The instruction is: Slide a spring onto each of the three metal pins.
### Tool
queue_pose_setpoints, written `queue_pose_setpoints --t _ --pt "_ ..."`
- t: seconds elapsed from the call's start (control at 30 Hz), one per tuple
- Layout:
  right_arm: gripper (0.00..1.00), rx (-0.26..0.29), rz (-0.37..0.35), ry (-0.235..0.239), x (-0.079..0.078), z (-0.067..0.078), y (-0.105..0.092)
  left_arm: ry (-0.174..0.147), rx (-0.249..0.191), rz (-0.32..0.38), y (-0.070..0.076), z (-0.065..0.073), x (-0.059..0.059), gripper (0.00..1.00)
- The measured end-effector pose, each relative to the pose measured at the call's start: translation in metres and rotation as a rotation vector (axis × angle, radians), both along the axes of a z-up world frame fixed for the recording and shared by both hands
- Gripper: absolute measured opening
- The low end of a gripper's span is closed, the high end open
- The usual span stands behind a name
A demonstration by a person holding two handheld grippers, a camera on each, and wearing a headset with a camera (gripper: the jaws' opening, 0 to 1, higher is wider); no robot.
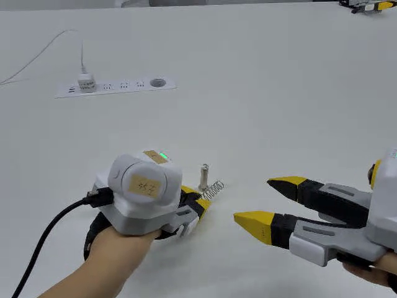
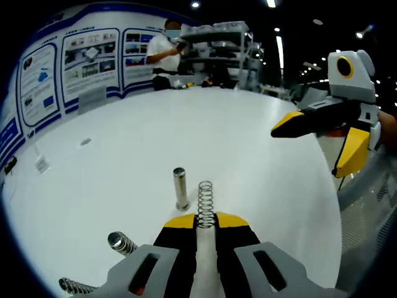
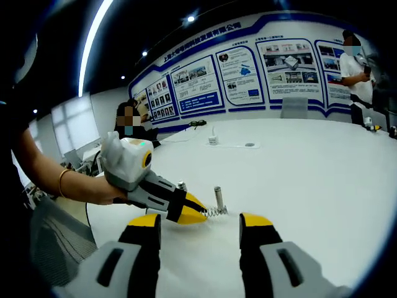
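A bare metal pin (image 1: pixel 204 177) stands upright on the white table (image 1: pixel 260 112). My left gripper (image 1: pixel 201 205) is shut on the end of a small coil spring (image 1: pixel 214 187), which lies just right of the pin's base. In the left gripper view the spring (image 2: pixel 205 197) sticks up from the shut yellow tips, beside the pin (image 2: pixel 180 188). Lower left stands another pin wrapped in a spring (image 2: pixel 121 243). My right gripper (image 1: pixel 267 200) hovers open to the right, holding nothing. From its own view, the pin (image 3: pixel 218 197) and spring (image 3: pixel 214 211) lie ahead.
A white power strip (image 1: pixel 118 87) with a plugged-in charger and cable lies at the back left of the table. A black cable trails from the left gripper toward the near left edge. People stand beyond the table's far side.
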State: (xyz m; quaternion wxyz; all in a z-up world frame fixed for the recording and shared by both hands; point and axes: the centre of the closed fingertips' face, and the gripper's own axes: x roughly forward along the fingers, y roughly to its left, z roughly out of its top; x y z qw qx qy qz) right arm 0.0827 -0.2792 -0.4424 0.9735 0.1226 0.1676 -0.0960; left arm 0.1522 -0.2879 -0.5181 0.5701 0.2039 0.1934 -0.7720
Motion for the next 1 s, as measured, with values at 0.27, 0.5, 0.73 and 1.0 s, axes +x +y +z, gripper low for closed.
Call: queue_pose_setpoints --t 0.27,0.5,0.73,1.0 --pt "0.51 0.024 -0.008 -0.027 0.007 0.009 -0.001 0.045 -0.031 0.023 0.019 0.011 -0.002 0.09" --pt "0.48 0.053 -0.007 -0.04 0.016 0.011 0.0 0.079 -0.053 0.043 0.031 0.02 -0.002 0.09" --pt "0.46 0.1 0.002 -0.061 0.023 0.013 0.001 0.117 -0.109 0.046 0.039 0.036 -0.003 0.1" --pt "0.44 0.214 0.008 -0.114 0.032 0.016 0.007 0.131 -0.181 0.009 0.049 0.05 -0.009 0.1"
